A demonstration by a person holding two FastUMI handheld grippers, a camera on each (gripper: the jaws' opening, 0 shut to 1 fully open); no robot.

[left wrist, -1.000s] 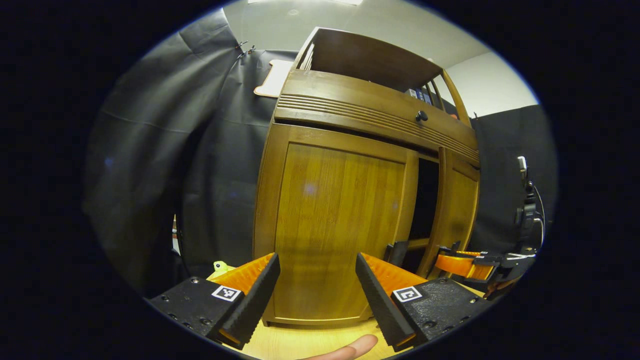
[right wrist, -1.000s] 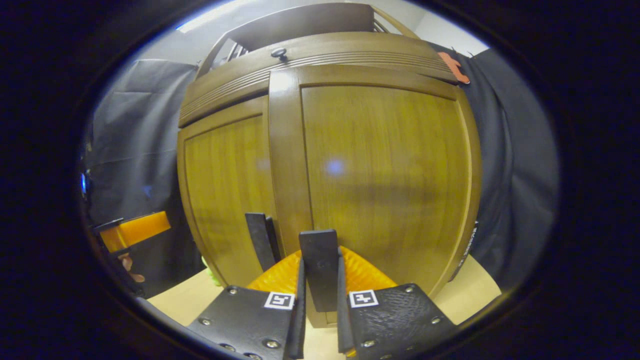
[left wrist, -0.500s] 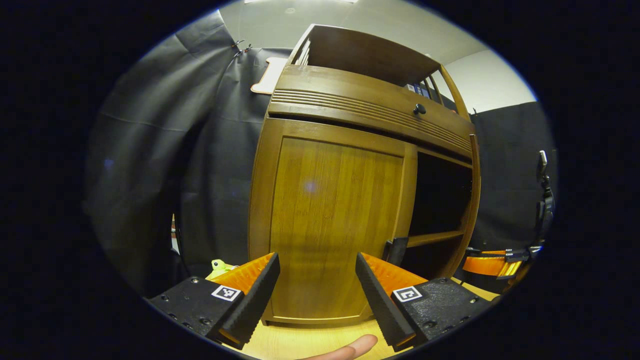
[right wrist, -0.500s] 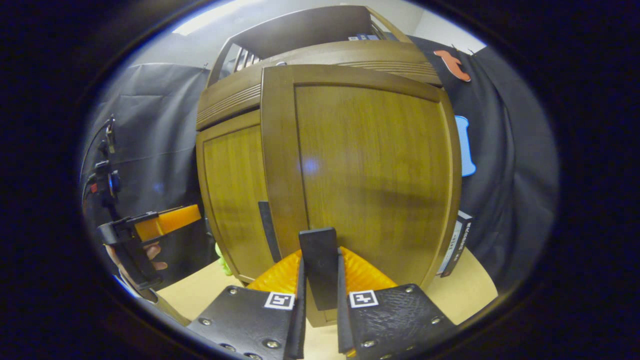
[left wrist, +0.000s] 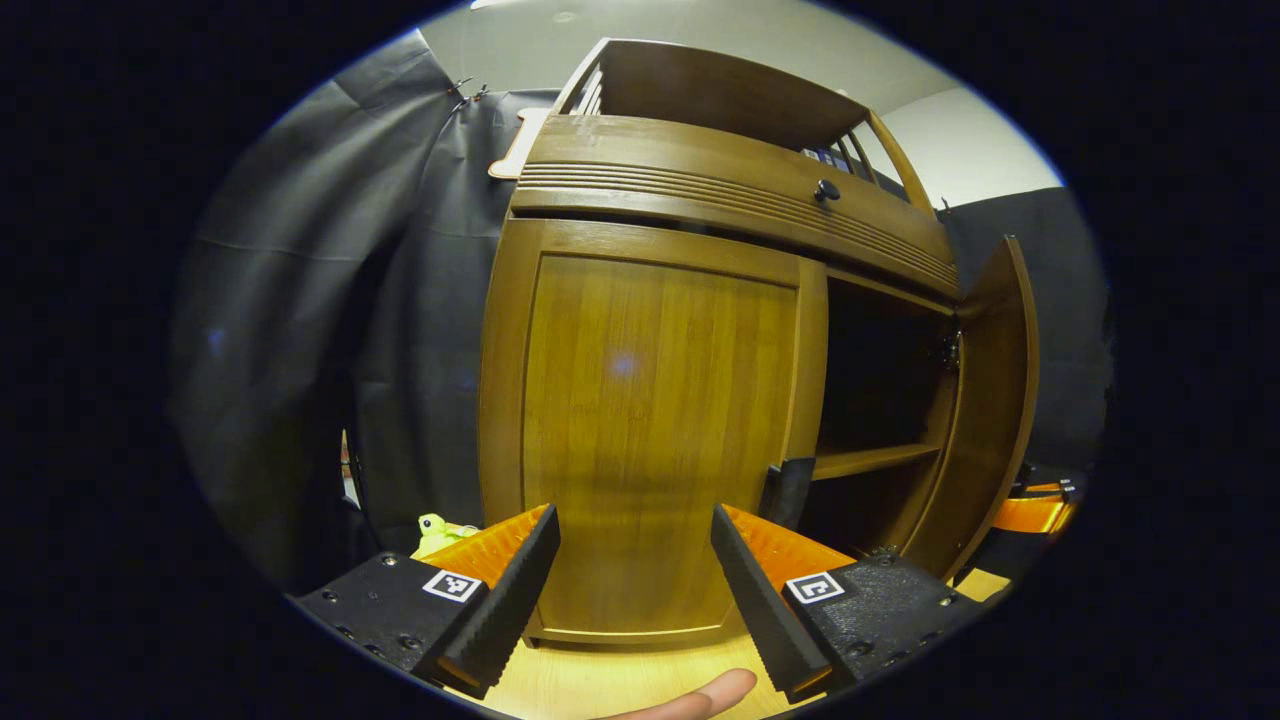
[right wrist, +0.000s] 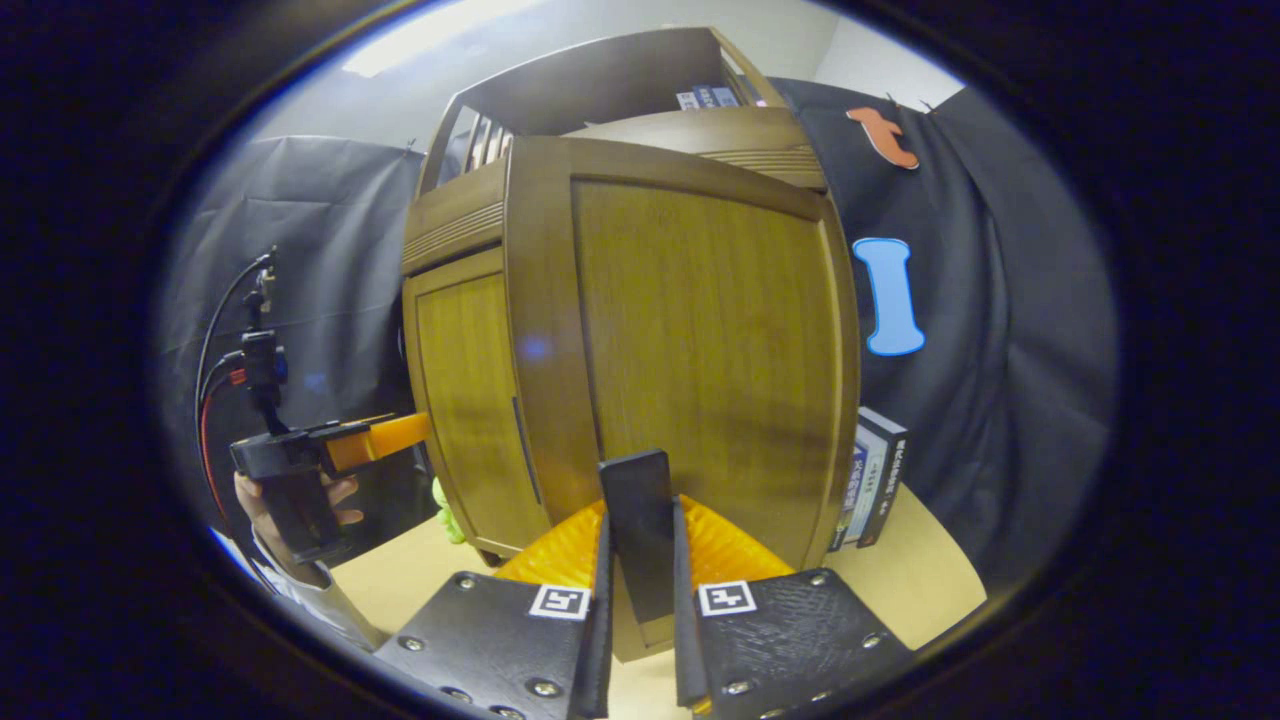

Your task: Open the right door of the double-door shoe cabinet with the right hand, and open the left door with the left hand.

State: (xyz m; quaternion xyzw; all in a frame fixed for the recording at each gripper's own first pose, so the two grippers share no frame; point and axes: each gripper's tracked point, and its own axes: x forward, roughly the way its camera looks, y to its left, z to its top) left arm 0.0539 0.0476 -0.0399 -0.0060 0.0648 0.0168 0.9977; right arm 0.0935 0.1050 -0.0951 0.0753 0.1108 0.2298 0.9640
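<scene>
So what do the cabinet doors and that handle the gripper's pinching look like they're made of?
The doors: the left door and right door look like wood or wood veneer, with vertical grain and a soft satin sheen; solid or veneer can't be told. The handle, clamped by the right gripper, is a flat, dark, matte tab, possibly plastic or painted metal.

A pale wooden surface point(right wrist: 930, 590) lies at the bottom of both views. On it, in the right gripper view, two upright boxes like books point(right wrist: 868, 480) – one dark, one with a light printed side – stand close together near the black cloth wall point(right wrist: 1010, 400). In the left gripper view a small yellow-green toy point(left wrist: 437, 527) sits low at the left, beside the same dark cloth. Above the cloth a plain white wall point(left wrist: 965, 150) is seen, and a bright ceiling light point(right wrist: 430, 40) – its shape is not clear.
</scene>
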